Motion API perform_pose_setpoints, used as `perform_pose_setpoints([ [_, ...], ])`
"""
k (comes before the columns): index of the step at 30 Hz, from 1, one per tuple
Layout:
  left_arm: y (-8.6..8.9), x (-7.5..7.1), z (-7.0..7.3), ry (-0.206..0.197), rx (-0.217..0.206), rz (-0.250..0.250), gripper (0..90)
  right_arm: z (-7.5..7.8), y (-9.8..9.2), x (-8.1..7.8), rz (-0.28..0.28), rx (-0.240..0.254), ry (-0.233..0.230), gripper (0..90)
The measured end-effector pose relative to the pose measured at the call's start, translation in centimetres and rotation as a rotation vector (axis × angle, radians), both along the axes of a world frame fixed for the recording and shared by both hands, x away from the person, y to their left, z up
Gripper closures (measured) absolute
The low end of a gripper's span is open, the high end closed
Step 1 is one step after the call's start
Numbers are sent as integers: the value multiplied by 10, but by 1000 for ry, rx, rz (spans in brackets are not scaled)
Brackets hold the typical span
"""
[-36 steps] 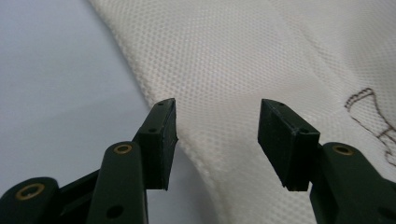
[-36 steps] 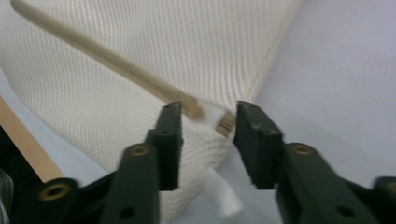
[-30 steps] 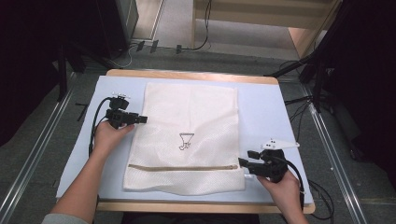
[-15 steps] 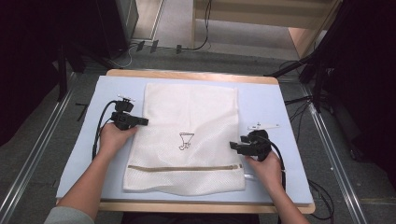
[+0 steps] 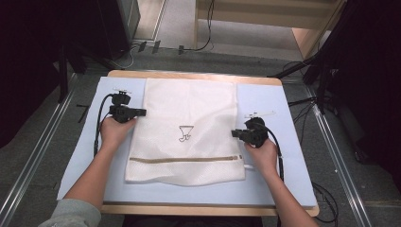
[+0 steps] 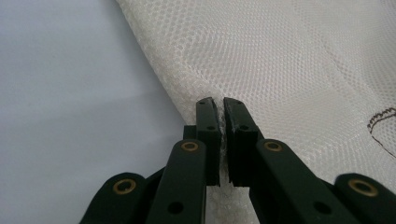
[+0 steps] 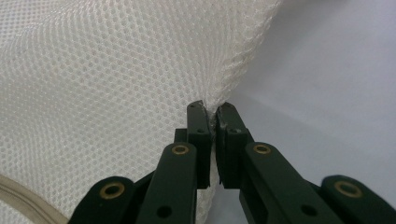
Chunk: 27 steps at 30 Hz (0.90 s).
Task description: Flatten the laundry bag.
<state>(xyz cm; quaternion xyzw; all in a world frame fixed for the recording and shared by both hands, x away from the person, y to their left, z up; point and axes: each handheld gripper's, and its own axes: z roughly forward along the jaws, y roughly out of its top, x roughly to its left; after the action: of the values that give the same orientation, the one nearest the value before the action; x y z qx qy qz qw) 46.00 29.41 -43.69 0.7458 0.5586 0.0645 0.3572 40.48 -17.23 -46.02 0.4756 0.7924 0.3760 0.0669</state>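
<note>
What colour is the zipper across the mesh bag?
Tan or beige, on the white mesh bag; the zipper shows best in the high view.

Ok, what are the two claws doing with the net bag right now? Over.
Left gripper and right gripper just closed, each pinching a side edge of the white mesh laundry bag. Bag flat on the blue mat. Nothing blocking.

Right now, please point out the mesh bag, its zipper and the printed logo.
mesh bag (image 5: pixel 189 101), high view, upper mesh panel.
zipper (image 5: pixel 184 159), high view, middle of the tan strip.
printed logo (image 5: pixel 185 134), high view, dark drawing's centre.
</note>
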Motion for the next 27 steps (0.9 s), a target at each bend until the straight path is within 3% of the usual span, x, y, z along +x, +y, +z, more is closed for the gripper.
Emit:
perform_pose_setpoints([
  [5,1,16,-3,-7,23,-8,865,-1,4,16,-11,5,-18,876],
  [6,1,19,-3,-11,23,-13,858,-3,6,25,-19,7,-11,874],
  [9,3,25,-2,-15,9,-32,824,-7,8,30,-35,10,-5,867],
  [11,7,21,2,-29,-2,-26,761,-13,10,32,-41,9,13,851],
  [14,10,13,8,-53,-15,-36,626,-11,9,27,-20,-18,12,843],
  [16,12,6,13,-57,-20,-47,593,-10,8,26,-18,-27,13,842],
  [18,14,-4,18,-66,-37,-53,518,-9,4,20,-16,-38,6,735],
  [21,13,-11,22,-65,-43,-69,484,-7,0,17,-8,-19,18,707],
  [27,7,-32,23,-65,12,-110,459,-1,-6,2,13,-21,-21,639],
])
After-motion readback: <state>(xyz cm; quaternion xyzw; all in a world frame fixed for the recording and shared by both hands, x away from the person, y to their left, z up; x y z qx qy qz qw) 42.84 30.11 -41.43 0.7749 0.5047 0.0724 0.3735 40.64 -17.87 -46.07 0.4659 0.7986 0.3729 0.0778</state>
